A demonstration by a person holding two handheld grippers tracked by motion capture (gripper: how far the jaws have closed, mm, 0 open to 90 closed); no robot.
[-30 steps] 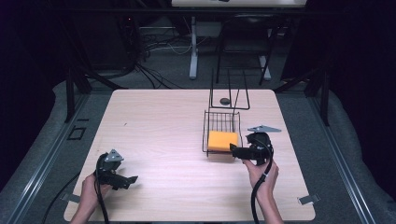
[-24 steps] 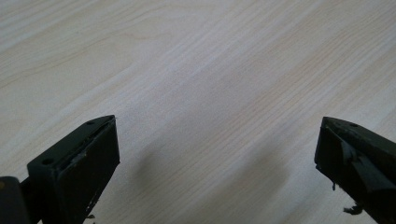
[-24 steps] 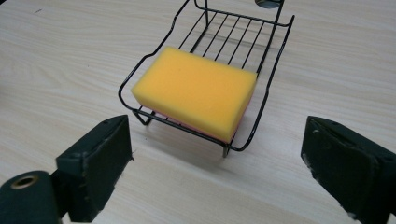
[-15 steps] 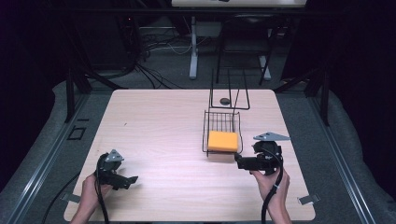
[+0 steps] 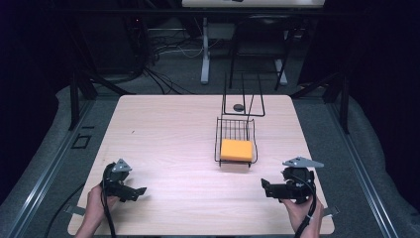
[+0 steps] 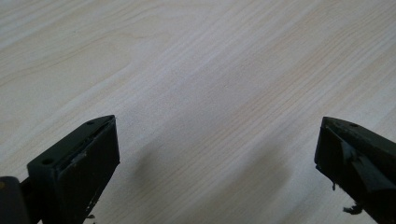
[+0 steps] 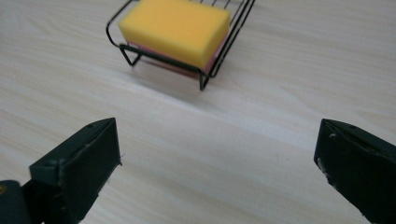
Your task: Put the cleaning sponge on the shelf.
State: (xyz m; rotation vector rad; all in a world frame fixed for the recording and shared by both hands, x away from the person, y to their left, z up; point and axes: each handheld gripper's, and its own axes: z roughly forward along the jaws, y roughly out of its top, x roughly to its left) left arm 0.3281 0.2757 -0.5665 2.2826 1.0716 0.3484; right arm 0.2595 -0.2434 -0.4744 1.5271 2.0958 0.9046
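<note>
**Sponge at rest in the wire basket, both grippers wide and empty**

In the high view we see a pale wooden table (image 5: 168, 148) bearing a black wire basket (image 5: 218, 141) right of centre. A yellow sponge (image 5: 236, 149) lies flat in the near end of this basket. Behind the basket stands an upright black wire frame (image 5: 243, 94), with a small dark round object (image 5: 238, 106) on the table at its foot.

Our right gripper (image 5: 267, 188) sits near the table's front edge, well apart from the basket and nearer to us than it. Its jaws have just been opening and now stand wide, with nothing between them. In the right gripper view the two black jaws frame bare wood, while the sponge and the basket's near rim lie farther off at the top, left of centre; a pinkish layer shows beneath the yellow.

Our left gripper (image 5: 138, 191) rests at the front left of the table, far from the basket. In the left gripper view its jaws are spread apart over bare wood grain and hold nothing.
</note>
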